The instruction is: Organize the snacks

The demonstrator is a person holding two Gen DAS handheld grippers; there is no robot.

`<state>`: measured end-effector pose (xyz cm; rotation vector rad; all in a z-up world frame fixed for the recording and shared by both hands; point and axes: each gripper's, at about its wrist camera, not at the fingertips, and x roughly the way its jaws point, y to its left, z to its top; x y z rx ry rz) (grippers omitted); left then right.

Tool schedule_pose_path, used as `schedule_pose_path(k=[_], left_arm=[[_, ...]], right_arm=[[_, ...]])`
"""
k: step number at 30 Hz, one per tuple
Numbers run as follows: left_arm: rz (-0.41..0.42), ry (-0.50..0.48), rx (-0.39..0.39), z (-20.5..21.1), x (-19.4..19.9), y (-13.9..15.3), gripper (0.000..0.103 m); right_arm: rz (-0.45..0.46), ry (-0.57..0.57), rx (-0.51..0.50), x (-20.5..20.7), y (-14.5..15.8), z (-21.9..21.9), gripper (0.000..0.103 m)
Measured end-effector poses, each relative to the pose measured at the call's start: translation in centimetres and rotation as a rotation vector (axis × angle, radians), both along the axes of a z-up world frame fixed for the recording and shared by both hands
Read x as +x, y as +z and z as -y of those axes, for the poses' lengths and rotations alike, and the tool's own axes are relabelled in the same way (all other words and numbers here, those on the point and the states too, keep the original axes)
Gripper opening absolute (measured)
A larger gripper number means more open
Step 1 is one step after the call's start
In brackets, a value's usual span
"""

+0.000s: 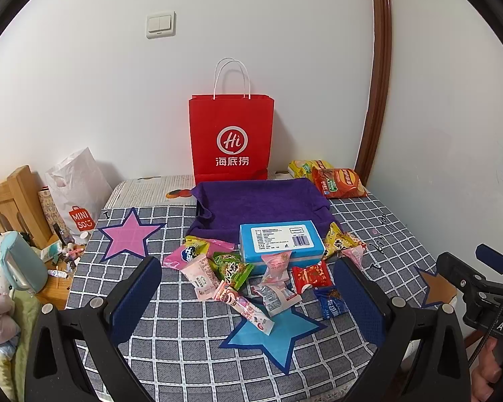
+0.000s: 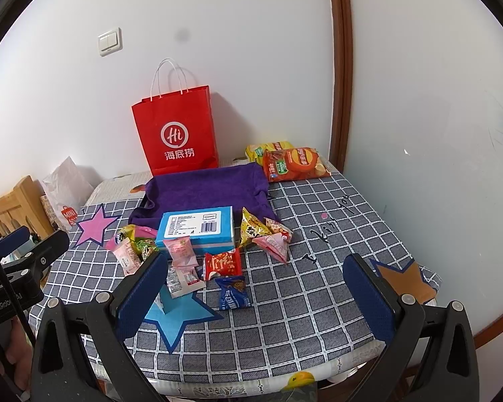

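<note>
Several small snack packets lie in a loose pile mid-table: a red one, a dark blue one, pink, green and yellow ones. A blue box lies behind them, in front of a purple cloth-lined tray. My left gripper is open and empty, hovering above the near side of the pile. My right gripper is open and empty, over the table right of the pile.
A red paper bag stands against the wall behind the tray. Two chip bags lie at the back right. Star patches mark the checked tablecloth. Clutter and a white bag sit left of the table.
</note>
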<state>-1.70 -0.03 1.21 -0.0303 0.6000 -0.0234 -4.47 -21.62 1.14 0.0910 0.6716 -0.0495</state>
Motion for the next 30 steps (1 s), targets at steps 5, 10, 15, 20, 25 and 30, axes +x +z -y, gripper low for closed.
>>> schedule_pose_path(k=[5, 10, 15, 20, 25, 30], left_arm=[[0.001, 0.0, 0.001, 0.01, -0.02, -0.01, 0.103], [0.0, 0.0, 0.0, 0.09, -0.05, -0.05, 0.103], [0.001, 0.0, 0.0, 0.1, -0.07, -0.05, 0.103], [0.001, 0.0, 0.0, 0.08, -0.09, -0.05, 0.103], [0.001, 0.0, 0.0, 0.05, -0.09, -0.08, 0.103], [-0.003, -0.005, 0.006, 0.29, -0.12, -0.4, 0.103]], right_arm=[[-0.002, 0.0, -0.001, -0.02, 0.01, -0.11, 0.103], [0.001, 0.0, -0.001, -0.05, 0.04, -0.16, 0.103], [0.003, 0.001, -0.001, -0.1, 0.01, -0.18, 0.103], [0.004, -0.001, -0.004, -0.13, 0.04, -0.11, 0.103], [0.006, -0.002, 0.0, -0.09, 0.07, 0.18, 0.103], [0.005, -0.001, -0.001, 0.01, 0.0, 0.07, 0.103]])
